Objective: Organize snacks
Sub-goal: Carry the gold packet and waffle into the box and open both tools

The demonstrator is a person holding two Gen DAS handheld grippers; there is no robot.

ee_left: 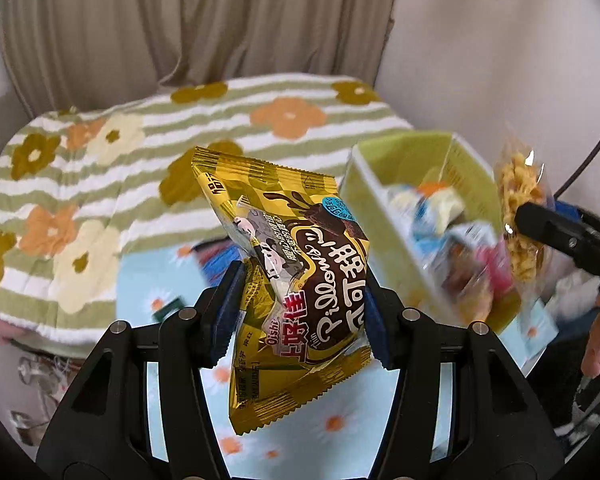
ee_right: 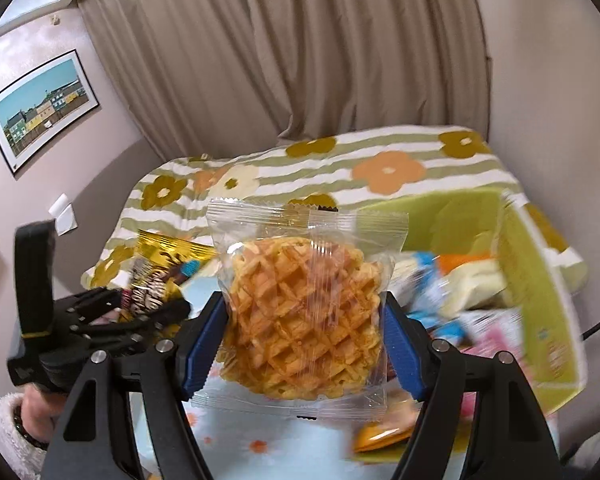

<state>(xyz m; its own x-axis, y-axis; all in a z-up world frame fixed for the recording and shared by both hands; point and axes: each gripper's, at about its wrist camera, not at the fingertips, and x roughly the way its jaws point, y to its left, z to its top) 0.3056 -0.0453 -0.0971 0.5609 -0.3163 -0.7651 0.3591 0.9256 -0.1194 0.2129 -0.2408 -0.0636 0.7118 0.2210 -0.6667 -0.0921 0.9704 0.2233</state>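
Beige curtains (ee_right: 300,60) and a framed picture (ee_right: 40,108) are seen behind a bed spread with a flowered, striped blanket (ee_left: 100,168); nearer the cameras lies a pale blue daisy-print cloth (ee_left: 340,420).

Held aloft over that cloth, a gold chocolate snack packet (ee_left: 292,272) is pinched between the blue pads of the left gripper (ee_left: 300,304), whose jaws are nearly closed on the crumpled foil; a clear-wrapped waffle snack (ee_right: 304,312) is clamped in the right gripper (ee_right: 304,332), whose jaws stand somewhat wider across the round waffle.

Just beside both packets, to the right, a green bin (ee_right: 548,288) is seen; several packets, blurred, are already lying in it, and an orange packet (ee_right: 384,432) lies on the cloth below the waffle, outside the bin.

Several risks can be judged from here; the gold packet is gripped through slippery foil near its middle, so it could be squeezed out sideways if it is swung quickly; the waffle is brittle, so it could be cracked by any tighter squeeze; the two grippers are carried close together, so a collision at the bin's mouth is possible if both are brought over at once; the bin's contents could be knocked by a low approach.
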